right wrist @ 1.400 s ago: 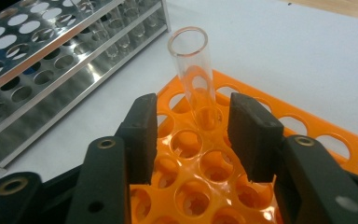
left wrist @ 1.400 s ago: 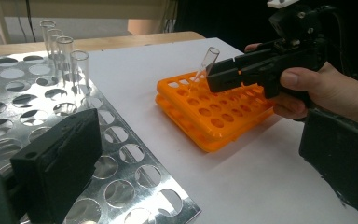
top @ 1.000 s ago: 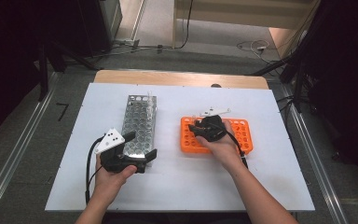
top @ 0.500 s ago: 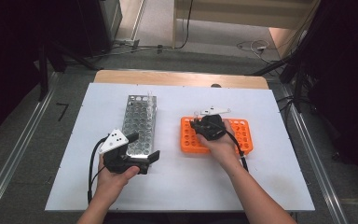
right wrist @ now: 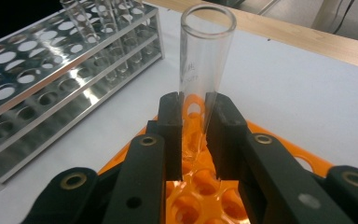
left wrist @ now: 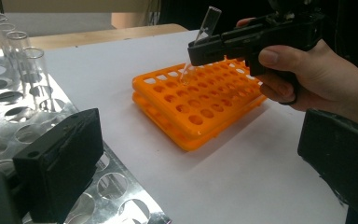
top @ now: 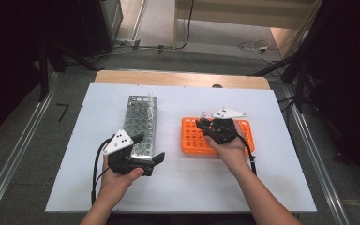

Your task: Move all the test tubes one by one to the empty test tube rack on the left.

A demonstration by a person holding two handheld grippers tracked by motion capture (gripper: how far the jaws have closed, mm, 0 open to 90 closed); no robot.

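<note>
The glass test tube [right wrist: 204, 70] is clamped between the jaws of the right claw [right wrist: 193, 135], tilted, its rounded bottom just above a hole near the left end of the orange rack [top: 193, 143]. To the left on the white surface [top: 262, 187], well apart, the left claw [top: 151, 158] hangs with jaws spread wide and empty at the near end of the metal rack [top: 143, 117], which holds several tubes [left wrist: 32, 70] at its far end.

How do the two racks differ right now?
The metal rack is silver, longer and lies lengthwise away from the person; the orange rack is plastic, lower and lies crosswise. The metal rack holds glass tubes at its far end; the orange rack's visible holes look empty. Both sit on the white table.
</note>
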